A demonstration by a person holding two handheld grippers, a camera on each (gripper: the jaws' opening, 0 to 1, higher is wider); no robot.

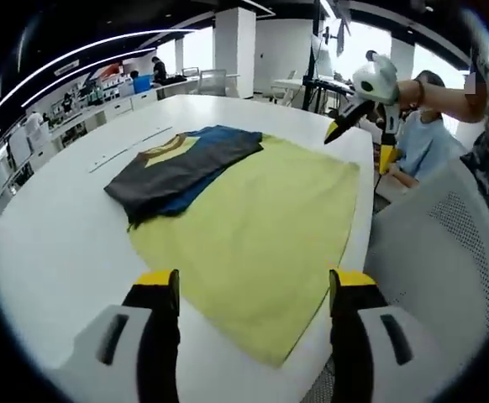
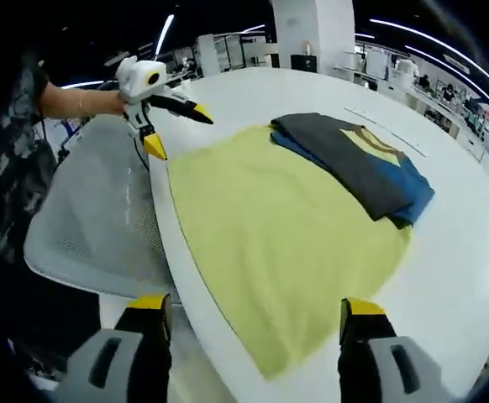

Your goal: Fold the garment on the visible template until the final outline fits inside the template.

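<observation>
Grippers both stand open and empty above the near edge of the template. In the left gripper view the left gripper [image 1: 254, 290] has its yellow-tipped jaws spread wide over the near corner of the template [image 1: 265, 239], a yellow cloth spread flat on the white table [image 1: 60, 243]. In the right gripper view the right gripper [image 2: 255, 315] hangs with its jaws just as wide over the template [image 2: 278, 243], near the table [image 2: 471, 243] edge. Each gripper also appears in the other's view, held in the air beyond the template's far corner, jaws apart, touching nothing. The garment [image 1: 181, 168], dark grey over blue with a yellow collar, lies folded on the template's far side, partly overhanging onto the table; the right gripper view shows the garment [image 2: 354, 159] likewise. A grey mesh chair [image 2: 93, 227] stands beside the table, next to the template's edge.
</observation>
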